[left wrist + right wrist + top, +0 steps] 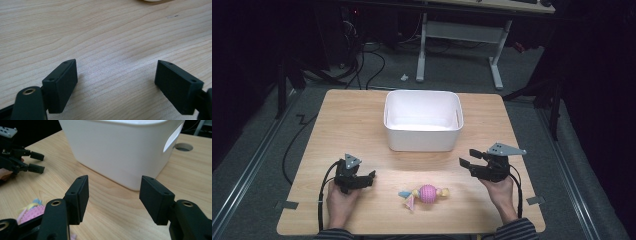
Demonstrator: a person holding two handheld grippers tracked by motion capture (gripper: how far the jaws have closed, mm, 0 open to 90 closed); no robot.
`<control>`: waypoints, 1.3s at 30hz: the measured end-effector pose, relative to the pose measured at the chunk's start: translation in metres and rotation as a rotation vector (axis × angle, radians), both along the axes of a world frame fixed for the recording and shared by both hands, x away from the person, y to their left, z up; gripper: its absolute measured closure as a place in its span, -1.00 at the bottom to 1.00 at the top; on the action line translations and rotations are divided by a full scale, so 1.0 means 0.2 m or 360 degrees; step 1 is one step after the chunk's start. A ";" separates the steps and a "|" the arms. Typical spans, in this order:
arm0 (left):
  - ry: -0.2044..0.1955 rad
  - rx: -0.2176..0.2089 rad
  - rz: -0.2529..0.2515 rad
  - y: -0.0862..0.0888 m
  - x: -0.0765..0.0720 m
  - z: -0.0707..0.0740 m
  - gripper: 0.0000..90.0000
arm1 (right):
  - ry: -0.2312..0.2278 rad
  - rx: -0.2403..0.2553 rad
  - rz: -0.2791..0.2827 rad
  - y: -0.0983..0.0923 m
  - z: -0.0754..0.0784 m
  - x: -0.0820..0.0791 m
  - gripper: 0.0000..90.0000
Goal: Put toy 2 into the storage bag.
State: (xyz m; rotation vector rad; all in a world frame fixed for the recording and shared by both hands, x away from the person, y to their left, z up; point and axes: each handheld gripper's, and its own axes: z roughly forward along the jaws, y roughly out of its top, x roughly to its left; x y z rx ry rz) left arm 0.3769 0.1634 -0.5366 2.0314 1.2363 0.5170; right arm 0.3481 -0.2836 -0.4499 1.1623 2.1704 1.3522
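A pink knobbly ball toy (427, 193) with pastel fabric tails lies on the wooden table (352, 120) near the front edge, between my two hands; its pink edge (31, 213) peeks in at the lower left of the right gripper view. My left gripper (371, 176) rests low at the front left, open, with bare wood between its jaws (116, 80). My right gripper (468, 157) hovers at the front right, to the right of the toy, open and holding nothing (113, 192), pointing toward the white bin (120, 150).
The white plastic bin (423, 135) stands at the table's middle back, and looks empty. A cable hole (183, 147) is in the tabletop beyond the bin. The other gripper (23, 161) shows far left in the right gripper view. Desk legs and cables lie on the floor behind.
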 end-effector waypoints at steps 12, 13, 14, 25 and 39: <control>0.0000 0.0001 0.0000 0.00 0.00 0.00 -0.58 | 0.0057 0.0044 0.0001 0.01 -0.13 -0.05 -0.12; 0.0000 0.0001 0.0000 0.00 0.00 0.00 -0.58 | 0.0060 0.0046 0.0002 0.01 -0.13 -0.06 -0.13; 0.0000 0.0001 0.0000 0.00 0.00 0.00 -0.58 | 0.0061 0.0048 0.0009 0.02 -0.14 -0.06 -0.14; 0.0000 0.0001 0.0000 0.00 0.00 0.00 -0.58 | 0.0065 0.0026 0.0133 0.13 -0.19 -0.13 -0.22; -0.0001 0.0000 0.0000 0.00 0.00 0.00 -0.58 | 0.0088 -0.0039 0.0341 0.33 -0.21 -0.19 -0.29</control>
